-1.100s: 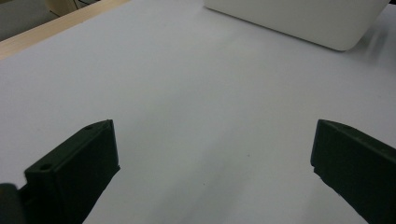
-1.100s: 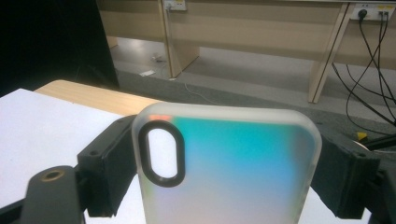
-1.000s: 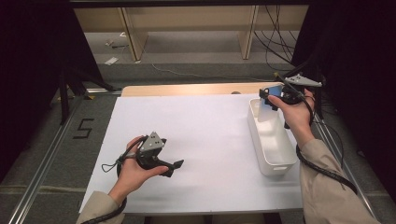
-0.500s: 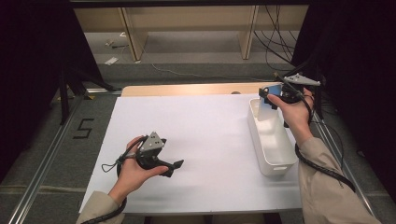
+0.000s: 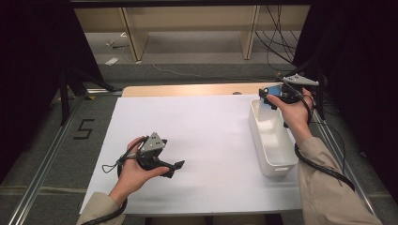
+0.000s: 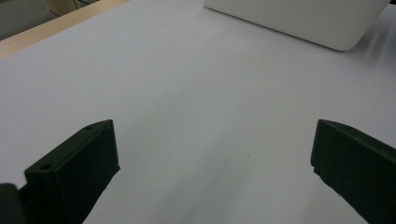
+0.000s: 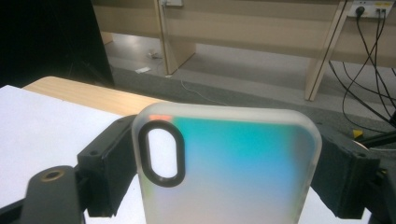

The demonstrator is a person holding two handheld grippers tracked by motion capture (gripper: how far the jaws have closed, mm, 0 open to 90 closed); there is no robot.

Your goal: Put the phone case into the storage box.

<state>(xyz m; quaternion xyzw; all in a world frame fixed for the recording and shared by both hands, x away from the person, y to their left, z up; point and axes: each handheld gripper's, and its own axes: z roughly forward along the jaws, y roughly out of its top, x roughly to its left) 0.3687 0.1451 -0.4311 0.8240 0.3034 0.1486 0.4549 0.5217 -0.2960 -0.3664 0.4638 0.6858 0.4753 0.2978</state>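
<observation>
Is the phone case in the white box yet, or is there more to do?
Not yet. Picking it up looks done: the right gripper is clamped on the phone case and holds it above the far end of the white bin. Left to do, probably: lower it in and let go. The left gripper waits open over the white table.

A single mark can be read: a black "5" (image 5: 83, 129) is set on the grey floor (image 5: 56, 154) left of the table. No other lettering can be made out.
</observation>
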